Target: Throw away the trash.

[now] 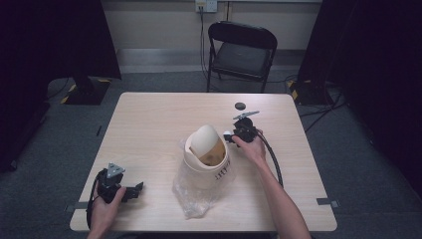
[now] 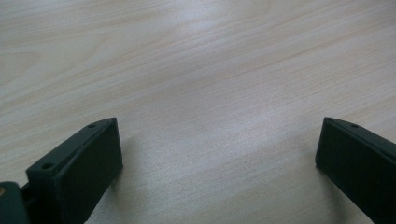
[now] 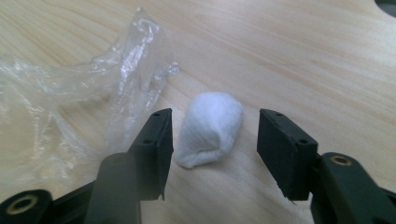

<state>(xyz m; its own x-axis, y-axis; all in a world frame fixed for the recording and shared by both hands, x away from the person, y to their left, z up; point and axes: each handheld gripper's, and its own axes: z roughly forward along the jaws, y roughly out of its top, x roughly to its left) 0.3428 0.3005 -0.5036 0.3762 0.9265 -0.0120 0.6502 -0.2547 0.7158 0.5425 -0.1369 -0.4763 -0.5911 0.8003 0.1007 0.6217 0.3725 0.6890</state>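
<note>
both tongs stood open. high view: we saw the right gripper (image 1: pixel 230 136) beside the beige bin (image 1: pixel 206 162) in its plastic liner (image 1: pixel 191 196), and the left gripper (image 1: pixel 137 189) idle near the table (image 1: pixel 149 119) edge, well apart. left gripper view: jaws wide over bare wood, holding nothing. right gripper view: the white cotton wad (image 3: pixel 210 128) lay on the table between the parted jaws, untouched, long axis running away from the camera, rounded end far. we judged the grasp and the drop into the bin were left.
</note>
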